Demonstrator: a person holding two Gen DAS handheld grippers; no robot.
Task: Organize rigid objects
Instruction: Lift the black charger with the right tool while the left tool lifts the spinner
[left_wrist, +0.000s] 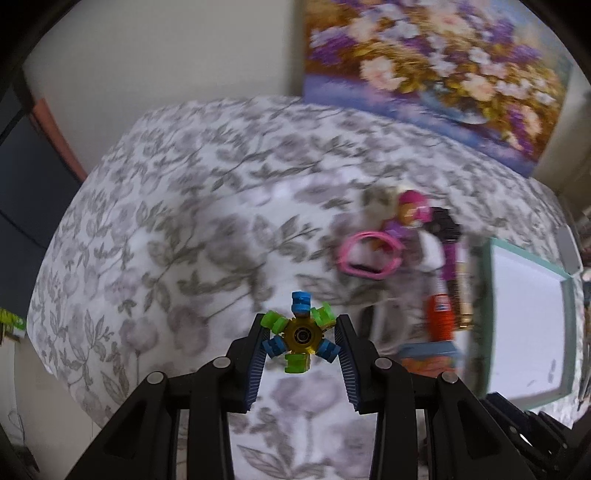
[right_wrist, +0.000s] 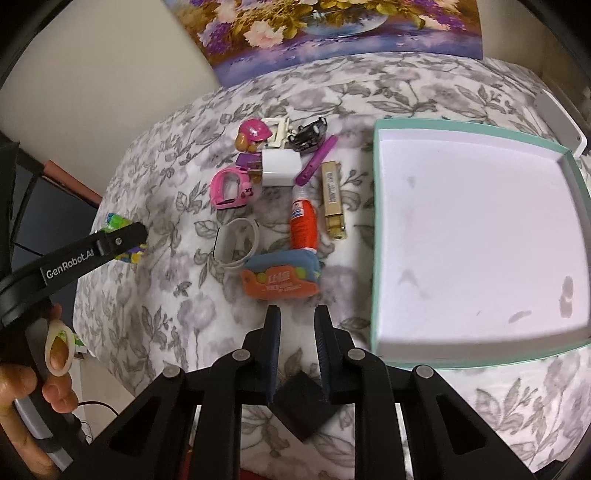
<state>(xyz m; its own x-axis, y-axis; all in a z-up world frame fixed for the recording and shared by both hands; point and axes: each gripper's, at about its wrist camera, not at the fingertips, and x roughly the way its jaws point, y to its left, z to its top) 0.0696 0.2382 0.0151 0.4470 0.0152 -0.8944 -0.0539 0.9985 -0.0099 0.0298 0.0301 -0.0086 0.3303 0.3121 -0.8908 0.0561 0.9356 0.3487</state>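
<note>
Spinner (left_wrist: 301, 334) sits pinched between my left gripper (left_wrist: 301, 345) pads, lifted over the bedspread (left_wrist: 184, 221); light, stiff, knobby, so I squeeze across opposite arms. From the right view, my right gripper (right_wrist: 297, 328) hangs narrowly parted, empty, near the eraser (right_wrist: 280, 278); the tray (right_wrist: 375, 229) waits bare.

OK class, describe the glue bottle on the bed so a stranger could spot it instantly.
Find the big teal-rimmed tray on the floral bedspread; a clutter of small items lies to its left. Nearest the tray lies a gold bar, and beside that the glue bottle: the only orange one, with a white tip.
</note>
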